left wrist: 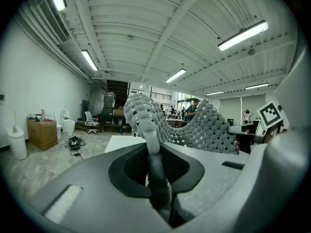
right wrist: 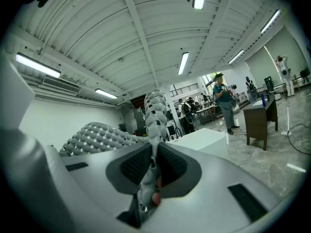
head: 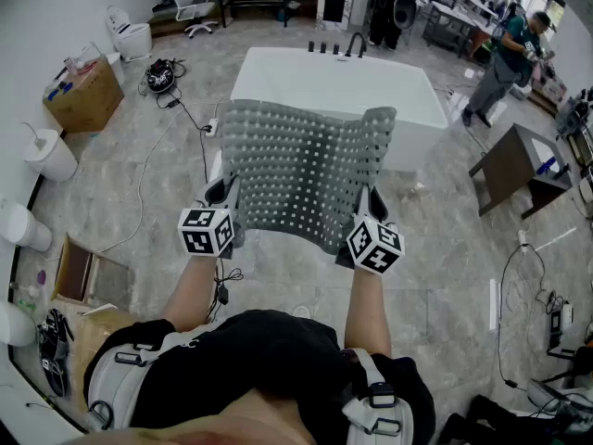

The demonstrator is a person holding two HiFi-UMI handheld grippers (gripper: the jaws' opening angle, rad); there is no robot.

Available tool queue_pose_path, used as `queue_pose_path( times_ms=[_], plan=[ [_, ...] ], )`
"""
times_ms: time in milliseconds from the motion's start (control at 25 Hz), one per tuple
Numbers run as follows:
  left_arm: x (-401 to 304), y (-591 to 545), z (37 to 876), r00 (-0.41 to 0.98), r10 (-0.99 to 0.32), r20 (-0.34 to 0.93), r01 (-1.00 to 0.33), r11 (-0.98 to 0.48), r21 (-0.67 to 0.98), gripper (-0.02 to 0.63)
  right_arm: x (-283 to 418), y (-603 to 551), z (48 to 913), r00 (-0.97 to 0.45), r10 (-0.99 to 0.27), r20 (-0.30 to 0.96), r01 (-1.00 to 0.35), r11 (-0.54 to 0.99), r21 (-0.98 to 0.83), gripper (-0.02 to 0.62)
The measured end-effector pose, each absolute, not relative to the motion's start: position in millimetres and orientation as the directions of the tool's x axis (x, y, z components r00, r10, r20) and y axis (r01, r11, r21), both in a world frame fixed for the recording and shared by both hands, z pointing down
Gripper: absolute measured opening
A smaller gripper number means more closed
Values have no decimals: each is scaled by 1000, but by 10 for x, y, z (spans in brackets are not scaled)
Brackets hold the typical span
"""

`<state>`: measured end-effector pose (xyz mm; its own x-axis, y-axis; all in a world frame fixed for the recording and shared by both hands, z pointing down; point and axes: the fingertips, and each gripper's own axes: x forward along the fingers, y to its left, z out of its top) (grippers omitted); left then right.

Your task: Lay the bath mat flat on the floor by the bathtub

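A grey rubber bath mat [head: 301, 170] with rows of holes hangs spread in the air between my two grippers, in front of the white bathtub [head: 338, 86]. My left gripper [head: 222, 200] is shut on the mat's near left corner, and the mat's edge [left wrist: 146, 125] rises straight out of its jaws. The right gripper [head: 368, 207] is shut on the near right corner, where the mat's edge [right wrist: 154, 115] stands pinched between the pads. The mat sags in the middle and its far edge curls up toward the tub.
Marble-pattern floor [head: 278, 262] lies below the mat. A cardboard box [head: 85, 93], white toilets [head: 132, 35] and a cable run [head: 185, 119] are at the left. A dark side table [head: 514, 165] stands at the right, and a person [head: 505, 58] is beyond it.
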<state>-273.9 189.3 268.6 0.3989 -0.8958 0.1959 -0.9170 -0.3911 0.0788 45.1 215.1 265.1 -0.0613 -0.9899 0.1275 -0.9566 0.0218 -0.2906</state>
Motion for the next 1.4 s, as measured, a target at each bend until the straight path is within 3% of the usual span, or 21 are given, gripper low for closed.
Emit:
queue_pose_path(
  times_ms=[1400],
  plan=[
    [-1677,1567,2886,399,-889,224,-916,-397,56,49,1523,1818,2991,-72,-982,174,-946,12,-324,52]
  ],
)
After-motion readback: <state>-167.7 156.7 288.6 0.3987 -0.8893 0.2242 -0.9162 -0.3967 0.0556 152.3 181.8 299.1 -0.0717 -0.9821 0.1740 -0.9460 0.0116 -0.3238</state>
